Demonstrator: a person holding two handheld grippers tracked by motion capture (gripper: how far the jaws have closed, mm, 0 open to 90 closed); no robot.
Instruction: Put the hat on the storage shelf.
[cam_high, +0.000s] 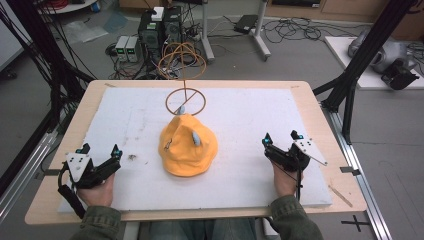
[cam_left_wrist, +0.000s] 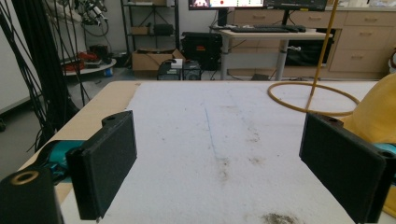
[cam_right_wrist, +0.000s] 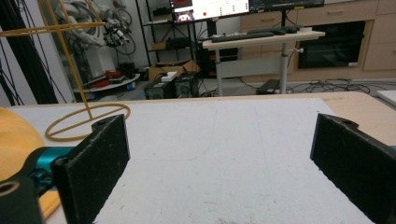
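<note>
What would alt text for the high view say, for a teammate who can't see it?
A yellow hat lies in the middle of a white board on a wooden table, in front of a wire stand. The left gripper and right gripper rest open on either side of the hat, apart from it, each held in a hand.

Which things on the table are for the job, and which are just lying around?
For the job:
- floppy yellow cloth hat
- yellow wire stand with a ring base
- left gripper, open
- right gripper, open

Just lying about:
- computer boxes on the floor
- tangled cables
- small dark smudge on the white board
</note>
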